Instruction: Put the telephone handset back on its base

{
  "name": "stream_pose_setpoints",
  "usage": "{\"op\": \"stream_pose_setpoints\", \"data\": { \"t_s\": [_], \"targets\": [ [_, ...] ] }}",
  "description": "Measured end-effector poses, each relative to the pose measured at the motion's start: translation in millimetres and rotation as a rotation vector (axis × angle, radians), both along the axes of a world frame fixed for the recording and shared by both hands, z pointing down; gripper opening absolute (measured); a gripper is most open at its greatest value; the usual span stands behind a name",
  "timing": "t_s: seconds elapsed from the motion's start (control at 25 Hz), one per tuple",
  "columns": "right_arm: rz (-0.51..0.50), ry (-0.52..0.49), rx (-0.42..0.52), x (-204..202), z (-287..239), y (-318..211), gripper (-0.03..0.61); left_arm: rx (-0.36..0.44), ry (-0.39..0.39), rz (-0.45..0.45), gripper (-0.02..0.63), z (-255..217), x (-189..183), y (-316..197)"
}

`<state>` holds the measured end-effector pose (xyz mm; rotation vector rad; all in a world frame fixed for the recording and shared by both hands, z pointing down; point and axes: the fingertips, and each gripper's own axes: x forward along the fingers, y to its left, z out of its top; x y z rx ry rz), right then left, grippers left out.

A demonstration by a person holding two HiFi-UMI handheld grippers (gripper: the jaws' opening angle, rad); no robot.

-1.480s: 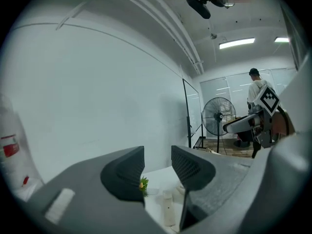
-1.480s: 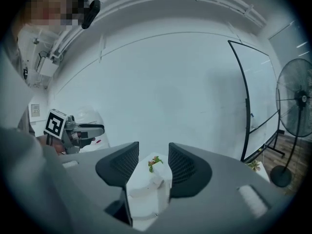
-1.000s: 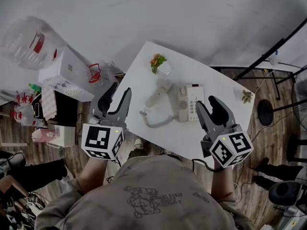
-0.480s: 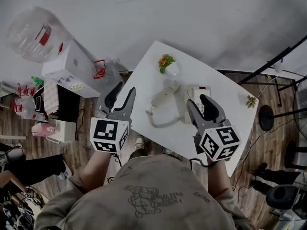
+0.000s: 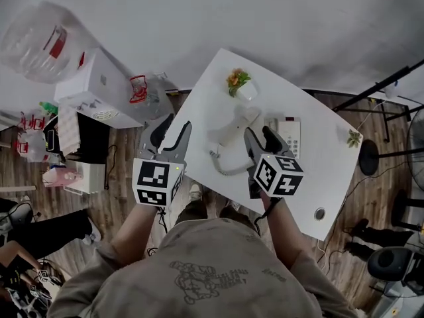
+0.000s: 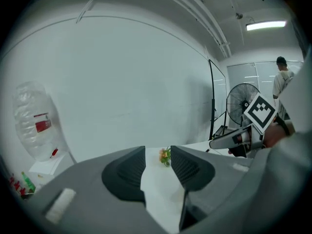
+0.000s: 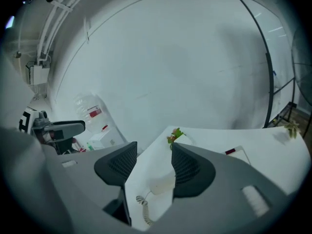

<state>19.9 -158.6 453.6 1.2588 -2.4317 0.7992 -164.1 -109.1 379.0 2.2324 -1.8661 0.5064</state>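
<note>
Lying beside its base (image 5: 289,136), the handset (image 5: 235,126) sat just ahead of the right gripper (image 5: 260,138); the left gripper (image 5: 174,128) hung at the left edge of the table (image 5: 199,111). Left gripper view: fingers (image 6: 124,172) stood apart, empty. Right gripper view: fingers (image 7: 192,167) stood apart, handset (image 7: 163,183) beyond.

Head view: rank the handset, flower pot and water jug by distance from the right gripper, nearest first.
1. Handset: just left of the right gripper tips, lying on the table.
2. Flower pot: beyond the handset, near the table's far edge.
3. Water jug: far left, off the table.
</note>
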Motion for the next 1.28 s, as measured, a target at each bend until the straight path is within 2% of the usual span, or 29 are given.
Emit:
{"op": "stream_pose_setpoints", "data": {
  "t_s": [0.32,0.56,0.8,0.96,1.08,1.28],
  "targets": [
    [0.121,0.007,-0.197,-42.1,88.0,-8.7,0.283,-0.074,0.014,0.038,0.163,40.1,-24.0,-10.3],
    [0.184,0.077,-0.310,-54.8,153.0,-1.9,0.319,-0.144,0.028,0.060,0.163,70.5,-39.3,-8.3],
    [0.270,0.117,-0.374,-62.8,189.5,-4.9,0.390,-0.210,0.031,0.068,0.163,95.9,-51.1,-4.3],
    [0.313,0.176,-0.424,-65.9,212.8,-2.8,0.418,-0.196,0.046,0.050,0.163,100.7,-59.8,-3.2],
    [0.309,0.230,-0.449,-68.7,227.2,1.6,0.418,-0.205,0.054,0.045,0.163,105.3,-64.7,-3.6],
    [0.320,0.272,-0.464,-61.2,237.3,8.7,0.369,-0.222,0.062,0.047,0.163,112.5,-68.2,-3.2]
  ]
}}
